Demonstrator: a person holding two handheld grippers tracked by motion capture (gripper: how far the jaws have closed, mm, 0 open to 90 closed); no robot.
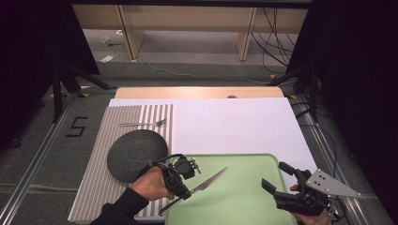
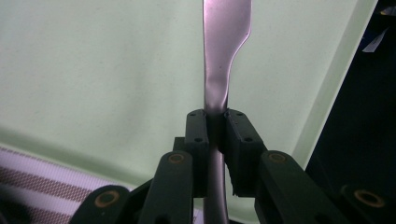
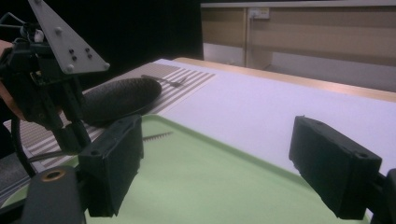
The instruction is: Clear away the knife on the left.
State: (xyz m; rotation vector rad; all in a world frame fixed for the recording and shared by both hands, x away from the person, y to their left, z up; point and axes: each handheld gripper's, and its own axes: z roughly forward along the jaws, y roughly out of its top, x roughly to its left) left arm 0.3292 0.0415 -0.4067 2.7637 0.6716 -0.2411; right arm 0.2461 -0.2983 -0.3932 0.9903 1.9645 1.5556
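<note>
A silver table knife (image 1: 206, 183) hangs over the left part of the green tray (image 1: 244, 201), its blade pointing up and to the right. My left gripper (image 1: 184, 190) is shut on the knife's handle. In the left gripper view the two jaws (image 2: 215, 128) pinch the handle just below the blade (image 2: 226, 37). My right gripper (image 1: 273, 174) is open over the tray's right edge with nothing between its pads (image 3: 116, 158). In the right gripper view the left gripper (image 3: 46, 98) and the knife's serrated tip (image 3: 156, 136) show at the left.
A dark round plate (image 1: 136, 154) lies on a striped placemat (image 1: 101, 183) left of the tray. A fork (image 1: 143, 123) lies on the mat beyond the plate. A white sheet (image 1: 234, 124) covers the table behind the tray.
</note>
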